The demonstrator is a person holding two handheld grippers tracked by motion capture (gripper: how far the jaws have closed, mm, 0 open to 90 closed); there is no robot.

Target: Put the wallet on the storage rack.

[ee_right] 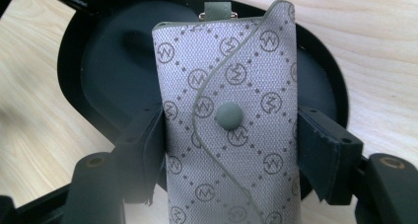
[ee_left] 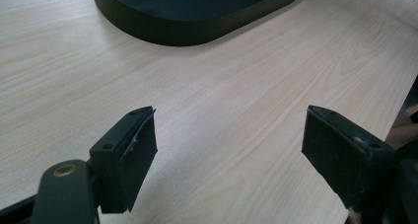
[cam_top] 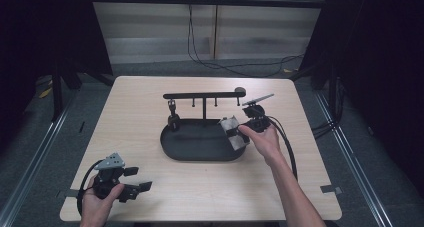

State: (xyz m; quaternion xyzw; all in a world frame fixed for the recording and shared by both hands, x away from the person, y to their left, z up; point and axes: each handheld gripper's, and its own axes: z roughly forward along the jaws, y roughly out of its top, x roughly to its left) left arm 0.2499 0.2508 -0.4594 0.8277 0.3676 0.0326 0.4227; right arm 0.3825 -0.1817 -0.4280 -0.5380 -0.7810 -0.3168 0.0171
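Observation:
A grey monogram-patterned pouch (cam_top: 231, 130) with a snap button and a small top loop is held above the right end of a black oval tray (cam_top: 200, 154). My right gripper (cam_top: 240, 131) is shut on the pouch (ee_right: 231, 86), one jaw pressing each long side; the tray (ee_right: 113, 71) lies beneath it. My left gripper (cam_top: 140, 179) rests low over the table's near left corner, held in a hand. In the left gripper view it (ee_left: 229, 135) stands open with bare wood between its fingers, and the tray's wall (ee_left: 197, 26) lies ahead.
A black bar with several hooks (cam_top: 202, 94) rises on a post from the tray's back edge. A small dark item (cam_top: 173, 118) hangs from its left hook. The light wooden table (cam_top: 140, 102) ends at dark floor rails on both sides.

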